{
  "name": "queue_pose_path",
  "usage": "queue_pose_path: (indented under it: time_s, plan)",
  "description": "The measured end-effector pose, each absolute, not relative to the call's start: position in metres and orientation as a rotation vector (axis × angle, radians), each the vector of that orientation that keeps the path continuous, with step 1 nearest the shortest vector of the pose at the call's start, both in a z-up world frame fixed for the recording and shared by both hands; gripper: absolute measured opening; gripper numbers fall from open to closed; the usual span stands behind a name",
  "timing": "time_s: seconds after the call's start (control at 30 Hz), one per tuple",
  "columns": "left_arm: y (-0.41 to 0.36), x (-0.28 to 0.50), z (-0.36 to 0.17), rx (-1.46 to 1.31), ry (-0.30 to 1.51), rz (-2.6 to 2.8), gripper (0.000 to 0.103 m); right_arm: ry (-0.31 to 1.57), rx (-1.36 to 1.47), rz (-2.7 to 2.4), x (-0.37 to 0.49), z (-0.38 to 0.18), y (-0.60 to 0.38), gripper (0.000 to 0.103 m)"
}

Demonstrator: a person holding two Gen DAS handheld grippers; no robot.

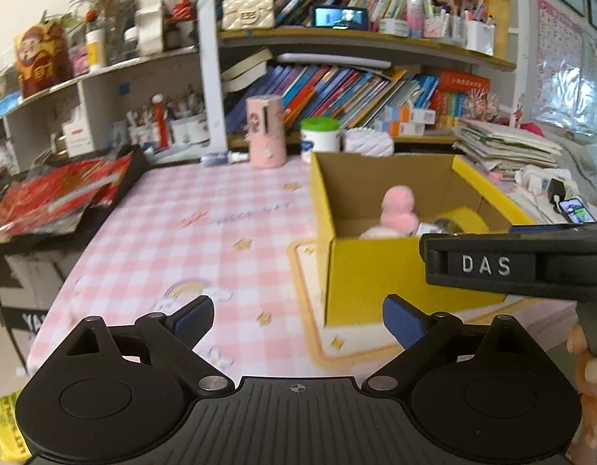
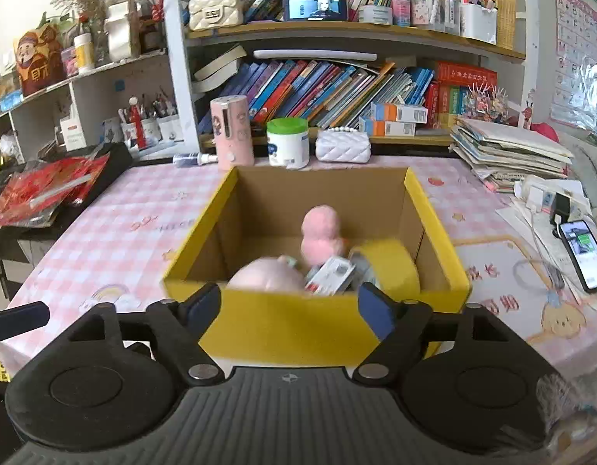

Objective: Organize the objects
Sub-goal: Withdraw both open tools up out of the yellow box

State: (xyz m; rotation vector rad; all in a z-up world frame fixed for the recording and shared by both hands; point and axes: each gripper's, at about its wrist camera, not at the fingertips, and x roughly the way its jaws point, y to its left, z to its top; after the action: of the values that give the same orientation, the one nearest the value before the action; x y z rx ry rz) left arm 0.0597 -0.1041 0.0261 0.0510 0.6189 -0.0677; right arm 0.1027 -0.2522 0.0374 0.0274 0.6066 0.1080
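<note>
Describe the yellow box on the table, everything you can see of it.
The yellow box is an open-topped cardboard carton, bright yellow outside and on its rim, plain brown inside. It stands upright on the pink checked tablecloth, partly on a cartoon mat. Inside lie a pink plush toy, a roll of yellow tape, a small white packet and a pale pink rounded thing, blurred. Neither gripper touches it.

yellow box [image 2: 310,325]: 1 | pink plush toy [image 2: 320,238]: 1 | yellow tape roll [image 2: 395,271]: 1 | white quilted purses [image 2: 343,146]: 2
</note>
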Motion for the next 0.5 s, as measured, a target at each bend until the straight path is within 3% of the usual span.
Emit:
queue_pose_path:
  time_s: [0.5]
  plan:
    - [-0.076, 0.003, 0.014, 0.025, 0.678, -0.012, 0.098, 0.666, 0.026, 0.059, 0.030, 0.020, -0.220, 0.098]
